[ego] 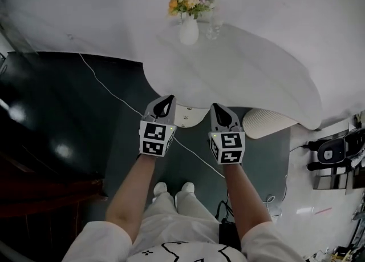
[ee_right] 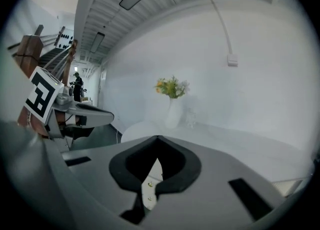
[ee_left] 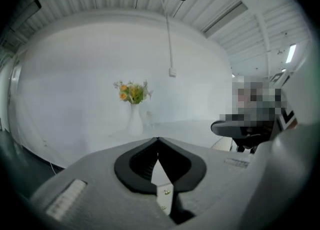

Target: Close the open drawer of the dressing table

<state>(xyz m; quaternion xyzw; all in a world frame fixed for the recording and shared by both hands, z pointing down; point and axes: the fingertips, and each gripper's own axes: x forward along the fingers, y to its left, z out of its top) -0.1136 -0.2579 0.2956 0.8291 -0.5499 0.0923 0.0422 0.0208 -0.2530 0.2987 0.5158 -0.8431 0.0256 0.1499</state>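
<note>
The white dressing table (ego: 251, 72) has a curved top, and its near edge lies just ahead of both grippers. Under that edge a white drawer (ego: 191, 117) sticks out between the two grippers. My left gripper (ego: 169, 99) is shut and empty, its tips at the drawer's left end. My right gripper (ego: 217, 107) is also shut and empty, at the drawer's right end. Whether either touches the drawer cannot be told. In the left gripper view the left gripper (ee_left: 158, 139) points at the tabletop; the right gripper (ee_right: 158, 137) does the same in its own view.
A white vase of flowers (ego: 189, 27) and a clear glass (ego: 214, 28) stand at the table's far side. A ribbed white stool (ego: 268, 123) sits under the table to the right. A white cable (ego: 108, 91) crosses the dark floor. Equipment (ego: 336, 152) stands at the right.
</note>
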